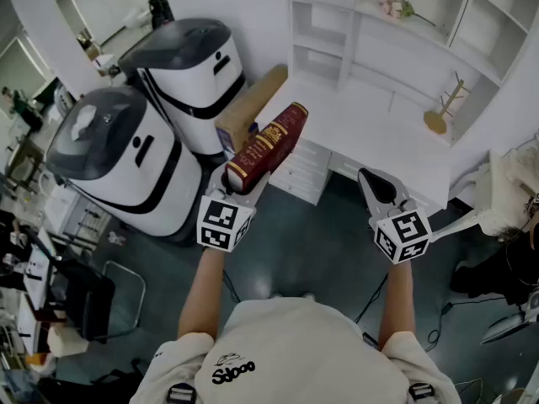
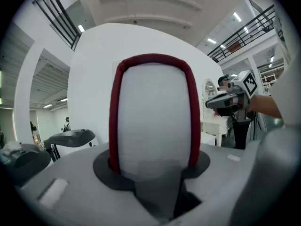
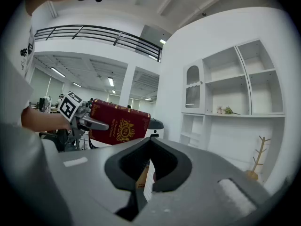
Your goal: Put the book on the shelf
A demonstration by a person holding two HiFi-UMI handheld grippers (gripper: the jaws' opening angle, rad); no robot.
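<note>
A thick dark-red book [image 1: 269, 146] with gold print on its spine is held up off the floor, tilted, in front of the white desk. My left gripper [image 1: 238, 178] is shut on its lower end. In the left gripper view the book's white page edge [image 2: 153, 121], framed by the red cover, fills the space between the jaws. My right gripper [image 1: 381, 190] hovers to the right, shut and holding nothing. The right gripper view shows the book's cover [image 3: 120, 126] and the left gripper [image 3: 77, 119] off to its left. The white shelf unit [image 1: 379, 23] stands on the desk ahead.
The desk top [image 1: 362, 124] has drawers [image 1: 295, 171] below and a small wooden tree stand [image 1: 442, 108] on it. Flowers [image 1: 396, 8] lie on an upper shelf. Two white and grey machines [image 1: 126, 162] and a long cardboard box [image 1: 248, 108] stand at the left.
</note>
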